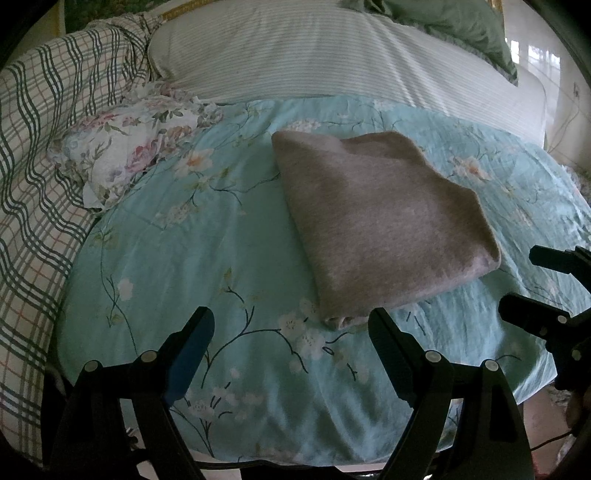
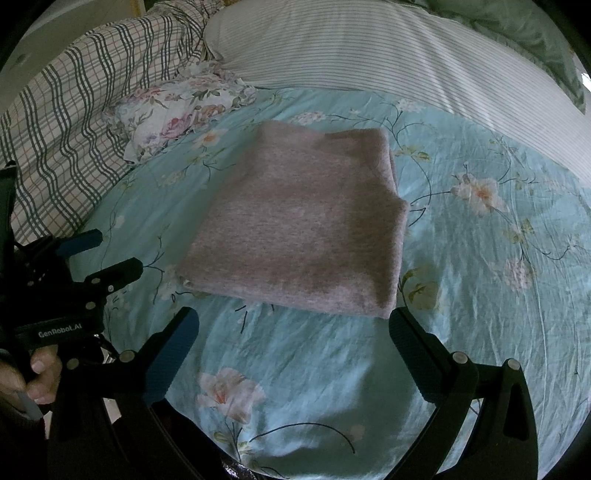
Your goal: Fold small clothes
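A grey garment (image 1: 376, 221) lies folded into a thick rectangle on the light blue floral sheet (image 1: 207, 266); it also shows in the right wrist view (image 2: 299, 229). My left gripper (image 1: 291, 328) is open and empty, its fingertips just short of the garment's near corner. My right gripper (image 2: 291, 325) is open and empty, just short of the garment's near edge. The right gripper shows at the right edge of the left wrist view (image 1: 532, 284). The left gripper shows at the left of the right wrist view (image 2: 114, 251).
A small floral-print cloth (image 1: 129, 144) lies bunched at the back left. A plaid blanket (image 1: 40, 177) runs along the left side. A striped white pillow (image 1: 314, 51) and a green one (image 1: 454, 22) lie at the back. The bed's near edge (image 1: 528, 387) is at lower right.
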### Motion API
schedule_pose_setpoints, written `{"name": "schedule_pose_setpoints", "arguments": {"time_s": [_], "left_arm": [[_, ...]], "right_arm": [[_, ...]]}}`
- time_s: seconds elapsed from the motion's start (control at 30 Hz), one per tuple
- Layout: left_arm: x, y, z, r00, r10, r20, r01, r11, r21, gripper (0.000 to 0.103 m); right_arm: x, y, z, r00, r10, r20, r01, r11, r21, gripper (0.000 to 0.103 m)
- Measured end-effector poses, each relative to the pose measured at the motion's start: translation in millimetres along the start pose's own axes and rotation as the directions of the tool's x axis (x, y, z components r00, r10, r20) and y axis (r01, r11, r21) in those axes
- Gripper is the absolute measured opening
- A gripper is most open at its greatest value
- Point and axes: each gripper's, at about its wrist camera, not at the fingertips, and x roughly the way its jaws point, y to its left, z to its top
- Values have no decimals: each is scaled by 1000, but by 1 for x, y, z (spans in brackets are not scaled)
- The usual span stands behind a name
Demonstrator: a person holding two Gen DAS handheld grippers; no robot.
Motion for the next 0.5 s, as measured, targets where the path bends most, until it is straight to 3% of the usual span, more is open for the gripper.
{"name": "schedule_pose_setpoints", "arguments": {"time_s": [0.5], "left_arm": [[0, 0, 4, 1000, -1, 9, 1, 1000, 2, 86]], "right_arm": [[2, -1, 4, 1000, 2, 1, -2, 1000, -1, 103]]}}
